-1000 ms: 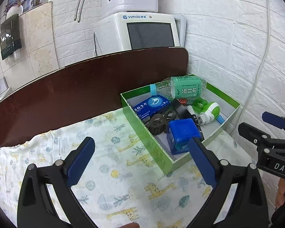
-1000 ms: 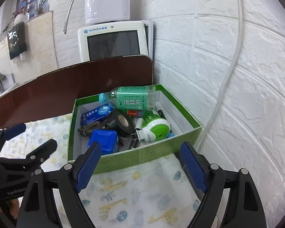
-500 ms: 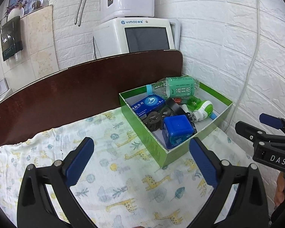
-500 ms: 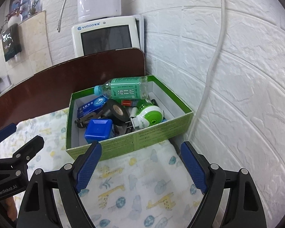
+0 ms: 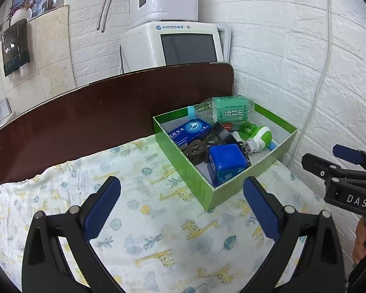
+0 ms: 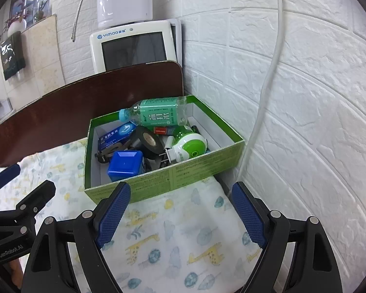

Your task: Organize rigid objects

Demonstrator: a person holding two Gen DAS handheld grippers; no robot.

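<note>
You hold both grippers side by side, tilted down over the giraffe-print cloth (image 5: 158, 232), short of the green box (image 6: 173, 178). Your left gripper (image 5: 181, 202) has its blue pads spread wide with nothing between them, only cloth below. Your right gripper (image 6: 180, 210) is spread just as wide and empty, its pads hanging just in front of the box's near wall without touching it. In the left wrist view your right hand's fingers (image 5: 360, 241) show at the frame's edge behind the other tool.

The box sits in the far right corner of the cloth, close to the white brick wall (image 6: 305, 97) and the dark brown board (image 5: 97, 112) behind it. Everything to be sorted is already inside: a green-label bottle (image 6: 158, 114) lying across the back rim, a blue carton (image 5: 190, 130), a roll of black tape (image 6: 147, 141), a blue cube-shaped case (image 6: 125, 164) at the near left corner, a green-and-white plug-in device (image 6: 188, 144), and some dark ring-like parts (image 5: 197, 149) that are too tangled to make out.

To the left of the box the cloth lies bare and gives you wide room. On the right you have little: a white hose (image 6: 268, 85) hangs down the wall and passes just beside the box's right corner. A white appliance with a screen (image 5: 183, 44) stands behind the board.
</note>
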